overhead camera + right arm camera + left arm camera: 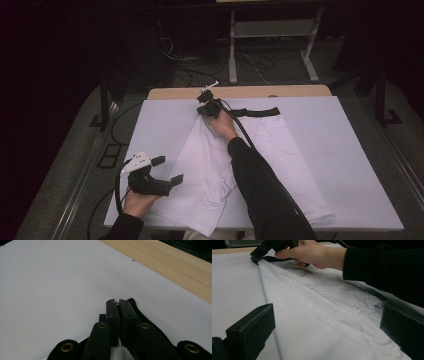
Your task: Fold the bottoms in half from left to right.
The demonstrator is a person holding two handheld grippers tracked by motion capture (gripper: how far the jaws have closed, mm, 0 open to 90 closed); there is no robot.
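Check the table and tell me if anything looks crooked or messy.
The white garment lies askew: its left side is folded over and creased, and its near edge hangs past the table front. The right gripper is clamped on the black waistband; the left gripper is open.

A white sheet [165, 125] covers most of the wooden table [240, 92], whose bare far edge shows as a pale strip, while beyond it on the dim floor lie tangled cables [200, 75] beside a white metal stand [272, 30].

A dim lab or test room: white-covered worktable [350, 165], loose floor cables [200, 70], and a metal equipment stand [272, 40] behind.
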